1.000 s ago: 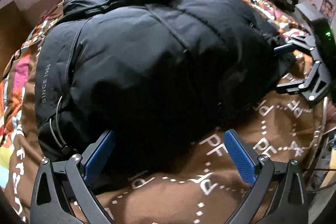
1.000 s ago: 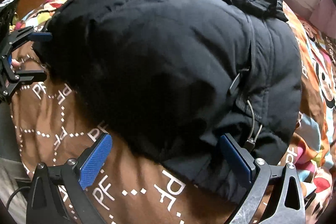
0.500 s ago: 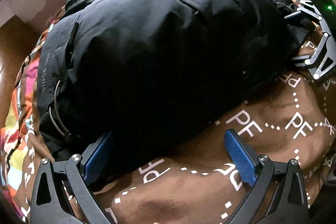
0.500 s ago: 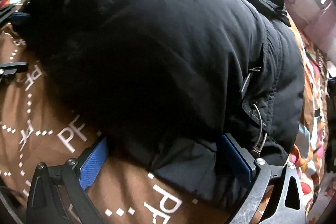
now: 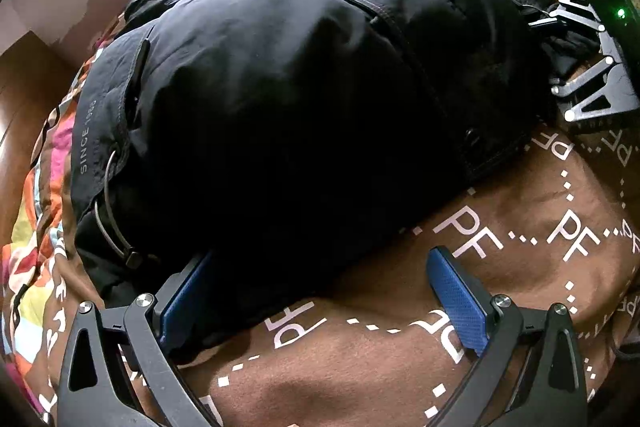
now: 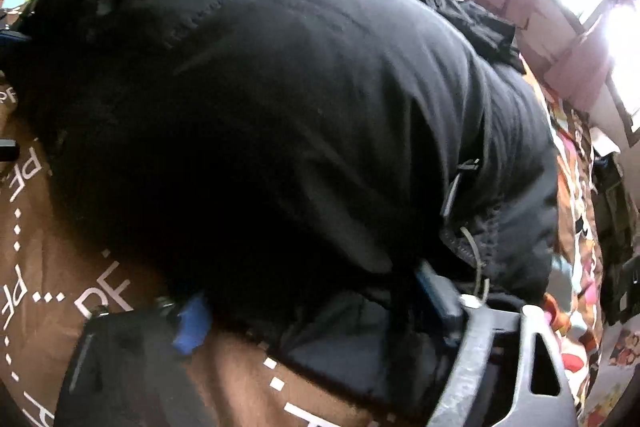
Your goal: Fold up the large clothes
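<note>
Your bulky black padded jacket (image 5: 304, 99) lies bunched in a rounded heap on the brown bedspread printed with white "PF" letters and dotted lines (image 5: 520, 259), and it fills most of both wrist views. Your left gripper (image 5: 320, 295) sits low at the near edge of the heap with its jaws spread wide: the left blue pad (image 5: 184, 291) is tucked against the jacket's hem, while the right blue pad stands clear over bare bedspread, so nothing is clamped between them. White lettering reading "SINCE" (image 5: 85, 143) runs along the jacket's edge on that side, just above a grey elastic cord loop (image 5: 110, 211) with a dark toggle. Your right gripper (image 6: 312, 303) is pushed in under the other end of the heap; the picture is blurred, but its jaws stand apart with dark fabric bulging between and over them, and one blue pad (image 6: 192, 319) peeks out at the edge of the cloth. From the left wrist view the right gripper (image 5: 576, 67) shows at the far right edge of the jacket, its fingers spread. A multicoloured cartoon-print quilt (image 6: 576, 227) lies beyond the jacket, and pale pink curtains (image 6: 532, 7) hang behind.
</note>
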`<state>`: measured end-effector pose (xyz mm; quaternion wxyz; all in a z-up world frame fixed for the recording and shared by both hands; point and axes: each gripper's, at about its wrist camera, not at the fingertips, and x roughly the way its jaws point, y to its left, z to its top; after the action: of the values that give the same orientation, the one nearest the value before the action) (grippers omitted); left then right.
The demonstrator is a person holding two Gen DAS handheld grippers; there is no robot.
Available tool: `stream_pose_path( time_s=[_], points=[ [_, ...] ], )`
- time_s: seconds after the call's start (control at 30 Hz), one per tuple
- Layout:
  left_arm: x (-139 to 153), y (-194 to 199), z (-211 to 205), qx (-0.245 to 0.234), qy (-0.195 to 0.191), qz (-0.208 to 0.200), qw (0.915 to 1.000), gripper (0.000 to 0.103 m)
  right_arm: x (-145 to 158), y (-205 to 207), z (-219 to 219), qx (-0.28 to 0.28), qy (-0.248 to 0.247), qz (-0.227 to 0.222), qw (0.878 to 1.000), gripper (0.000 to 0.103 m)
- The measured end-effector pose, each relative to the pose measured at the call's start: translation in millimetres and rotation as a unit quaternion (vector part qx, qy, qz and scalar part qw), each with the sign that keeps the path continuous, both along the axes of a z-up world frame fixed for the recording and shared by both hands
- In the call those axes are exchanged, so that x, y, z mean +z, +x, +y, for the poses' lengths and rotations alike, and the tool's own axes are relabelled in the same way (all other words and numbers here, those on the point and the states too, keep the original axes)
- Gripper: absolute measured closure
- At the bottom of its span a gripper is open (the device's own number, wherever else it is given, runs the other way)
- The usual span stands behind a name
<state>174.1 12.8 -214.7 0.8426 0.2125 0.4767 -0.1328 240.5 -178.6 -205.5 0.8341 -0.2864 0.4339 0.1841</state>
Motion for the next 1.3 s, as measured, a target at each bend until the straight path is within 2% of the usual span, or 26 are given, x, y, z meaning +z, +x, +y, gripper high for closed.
stream_pose_path(
  time_s=[0.13,0.2,0.3,0.43,0.5,0.67,0.77,0.83,0.93,1.03,1.17,1.23,1.3],
  points=[
    [-0.2,-5.9,-2.9,0.000,-0.001,-0.001,1.0000,0.002,6.9,5.1,10.2,0.010,0.001,0.004,1.000,0.045],
    [0.0,-8.9,-4.5,-0.002,-0.001,-0.004,1.0000,0.002,16.0,9.5,11.1,0.009,0.009,0.010,1.000,0.060],
    [1.0,-13.1,-7.3,-0.007,-0.001,-0.007,1.0000,0.002,30.6,17.2,6.7,0.002,0.029,0.024,0.999,0.071],
    [5.8,-19.1,-10.1,-0.015,-0.003,-0.020,0.9997,0.002,51.3,24.3,11.2,0.007,0.048,0.040,0.998,0.082],
    [10.1,-23.9,-11.7,-0.026,0.001,-0.039,0.9989,0.002,67.7,31.1,11.3,0.005,0.065,0.065,0.996,0.087],
    [18.1,-39.1,-21.7,-0.047,0.028,-0.095,0.9940,0.002,110.5,50.1,8.2,0.000,0.110,0.112,0.988,0.089],
    [19.5,-39.8,-23.3,-0.032,0.058,-0.123,0.9903,0.002,133.5,61.8,10.0,-0.004,0.134,0.139,0.981,0.089],
    [15.3,-34.7,-22.1,-0.016,0.079,-0.119,0.9896,0.002,146.5,65.0,10.9,-0.013,0.154,0.153,0.976,0.090],
    [12.0,-32.9,-19.4,-0.015,0.070,-0.104,0.9919,0.002,157.7,75.6,9.7,-0.025,0.184,0.169,0.968,0.090],
    [12.5,-34.7,-18.3,-0.029,0.051,-0.088,0.9944,0.002,155.4,82.1,9.9,-0.018,0.185,0.174,0.967,0.090],
    [6.0,-29.7,-13.8,-0.055,0.042,-0.042,0.9967,0.002,136.1,78.6,0.8,-0.014,0.176,0.201,0.964,0.088],
    [0.7,-26.6,-11.1,-0.071,0.049,-0.025,0.9960,0.002,119.0,75.2,-5.3,-0.016,0.166,0.222,0.961,0.085],
    [-9.9,-24.8,-11.4,-0.082,0.077,-0.015,0.9935,0.002,103.4,71.7,-9.8,-0.018,0.158,0.236,0.959,0.079]
  ],
)
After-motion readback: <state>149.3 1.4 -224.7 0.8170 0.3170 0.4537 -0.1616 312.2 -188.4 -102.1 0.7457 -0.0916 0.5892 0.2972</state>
